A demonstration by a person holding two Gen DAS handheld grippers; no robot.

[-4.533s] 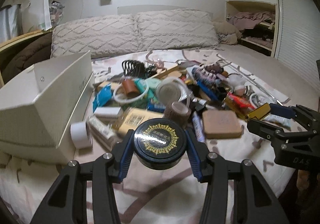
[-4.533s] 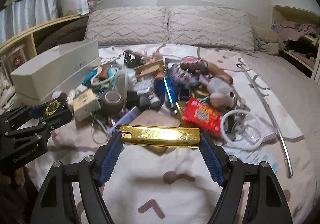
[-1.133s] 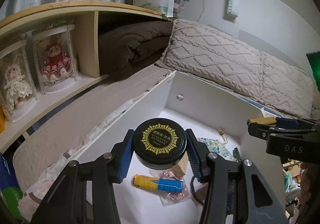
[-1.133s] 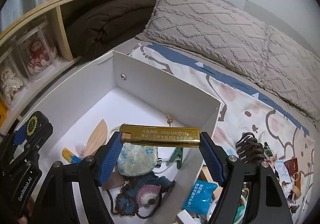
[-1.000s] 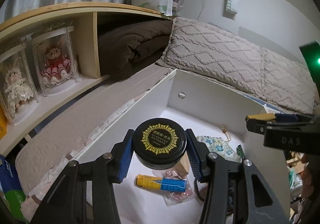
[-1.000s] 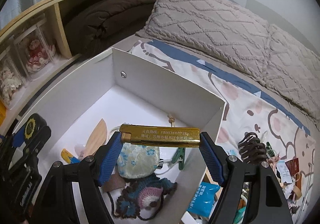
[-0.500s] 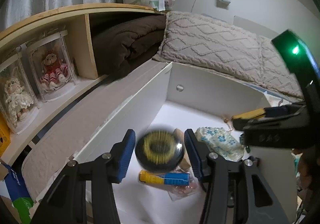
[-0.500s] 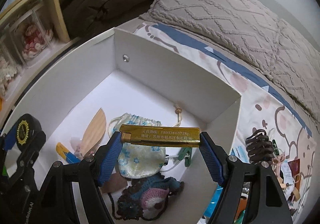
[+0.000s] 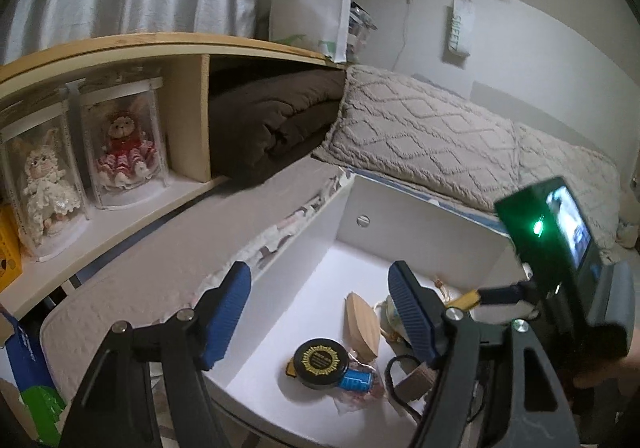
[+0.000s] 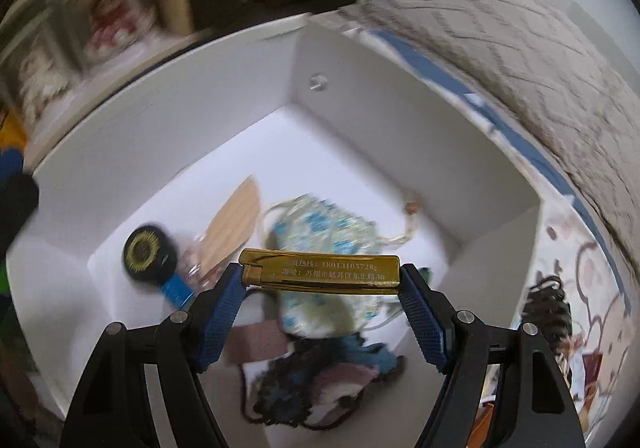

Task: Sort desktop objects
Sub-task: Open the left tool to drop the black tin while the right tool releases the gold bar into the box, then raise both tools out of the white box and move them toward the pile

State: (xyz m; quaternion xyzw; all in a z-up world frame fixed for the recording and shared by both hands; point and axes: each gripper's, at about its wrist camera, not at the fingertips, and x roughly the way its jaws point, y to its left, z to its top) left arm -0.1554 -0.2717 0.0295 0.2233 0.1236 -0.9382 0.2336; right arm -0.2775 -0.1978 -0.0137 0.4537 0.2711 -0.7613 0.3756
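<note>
My left gripper [image 9: 318, 312] is open and empty above the near end of the white box [image 9: 424, 207]. The round black tin with a gold pattern [image 9: 320, 359] lies on the box floor below it, and also shows in the right wrist view [image 10: 149, 252]. My right gripper [image 10: 321, 298] is shut on a gold lighter [image 10: 320, 270], held crosswise above the box [image 10: 224, 95]. In the left wrist view the right gripper [image 9: 496, 294] reaches over the box from the right with the lighter's end [image 9: 466, 300] showing.
The box holds a wooden leaf-shaped piece [image 10: 236, 219], a floral drawstring pouch [image 10: 320, 236], a blue-and-yellow tube [image 9: 356, 378] and a crocheted piece [image 10: 320, 380]. A shelf with dolls in cases [image 9: 120, 143] and a brown blanket [image 9: 272, 119] lies left. Pillows [image 9: 424, 143] lie behind. A black hair claw [image 10: 548, 308] lies right.
My left gripper opened and let go of the black tin, which dropped onto the box floor. My right gripper moved lower over the box, still holding the lighter.
</note>
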